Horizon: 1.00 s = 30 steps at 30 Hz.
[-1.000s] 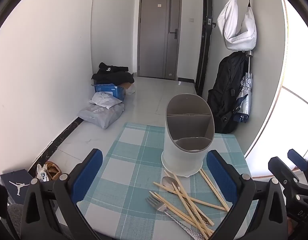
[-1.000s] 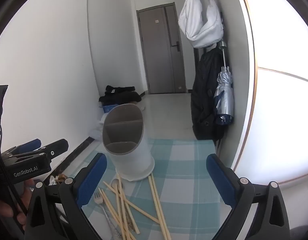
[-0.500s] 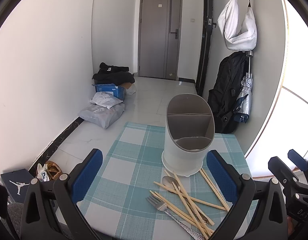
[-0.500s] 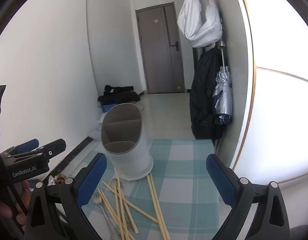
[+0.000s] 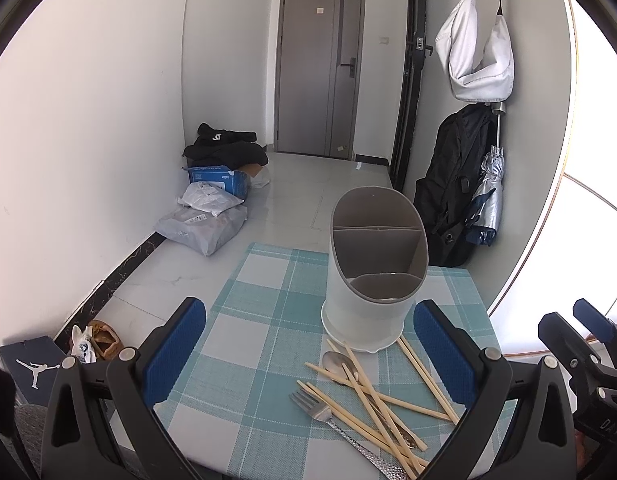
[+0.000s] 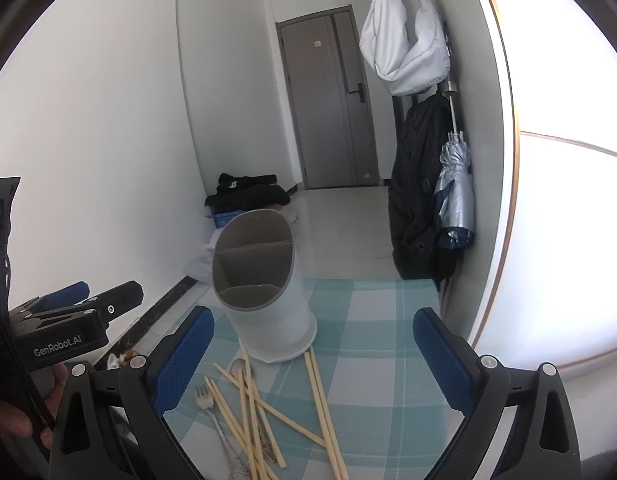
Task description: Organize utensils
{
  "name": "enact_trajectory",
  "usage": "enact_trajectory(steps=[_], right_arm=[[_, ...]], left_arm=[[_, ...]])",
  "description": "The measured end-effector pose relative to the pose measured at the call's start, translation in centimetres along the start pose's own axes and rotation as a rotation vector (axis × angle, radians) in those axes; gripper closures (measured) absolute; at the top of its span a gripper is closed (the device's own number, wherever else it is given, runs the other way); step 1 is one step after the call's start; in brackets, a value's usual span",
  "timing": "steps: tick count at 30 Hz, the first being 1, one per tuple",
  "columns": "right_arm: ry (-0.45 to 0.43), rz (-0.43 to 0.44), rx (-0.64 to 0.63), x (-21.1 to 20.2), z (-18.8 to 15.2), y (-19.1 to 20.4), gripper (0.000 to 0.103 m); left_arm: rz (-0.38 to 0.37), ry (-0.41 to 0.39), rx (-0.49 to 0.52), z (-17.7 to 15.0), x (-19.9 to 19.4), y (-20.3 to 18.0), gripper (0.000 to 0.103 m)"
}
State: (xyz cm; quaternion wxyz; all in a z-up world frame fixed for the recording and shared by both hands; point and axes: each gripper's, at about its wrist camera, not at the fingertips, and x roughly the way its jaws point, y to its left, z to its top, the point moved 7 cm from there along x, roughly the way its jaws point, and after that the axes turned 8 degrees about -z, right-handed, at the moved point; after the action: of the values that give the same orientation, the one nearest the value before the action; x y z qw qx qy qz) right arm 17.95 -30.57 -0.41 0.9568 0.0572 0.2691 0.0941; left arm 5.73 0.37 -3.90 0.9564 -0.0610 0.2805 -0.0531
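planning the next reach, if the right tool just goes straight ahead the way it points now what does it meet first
Probably the utensil holder: it stands a little left of centre between the open right tool fingers. The chopsticks lie lower on the table, likely below that line. Depth is hard to judge through the fisheye.

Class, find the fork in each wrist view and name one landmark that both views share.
Left wrist view: the fork lies low and centre, left of the chopstick pile.
Right wrist view: the fork lies lower left, just inside the left blue pad.
Shared landmark: the white utensil holder stands just beyond the pile.
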Motion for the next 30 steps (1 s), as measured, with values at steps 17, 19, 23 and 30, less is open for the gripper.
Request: enact_trajectory(steps=[17,19,23,30], right_arm=[[-0.002,-0.012,0.008,-0.11,0.02,-0.33,0.002],[-0.001,-0.012,0.01,-0.08,0.06,-0.39,0.002],[-0.001,-0.01,0.012,-0.02,0.0,-0.42,0.002],[0.009,0.033,0.025,0.13,-0.2,-0.1,0.002]], left_arm=[[-0.004,0.0,0.003,-0.04,-0.17,-0.2,0.001],[-0.004,0.001,0.002,-0.01,-0.15,-0.14,0.001],[-0.015,0.0,-0.015,0.13,-0.21,0.11,0.001],[-0.015,0.006,-0.021,0.02,0.11,0.12,0.001]])
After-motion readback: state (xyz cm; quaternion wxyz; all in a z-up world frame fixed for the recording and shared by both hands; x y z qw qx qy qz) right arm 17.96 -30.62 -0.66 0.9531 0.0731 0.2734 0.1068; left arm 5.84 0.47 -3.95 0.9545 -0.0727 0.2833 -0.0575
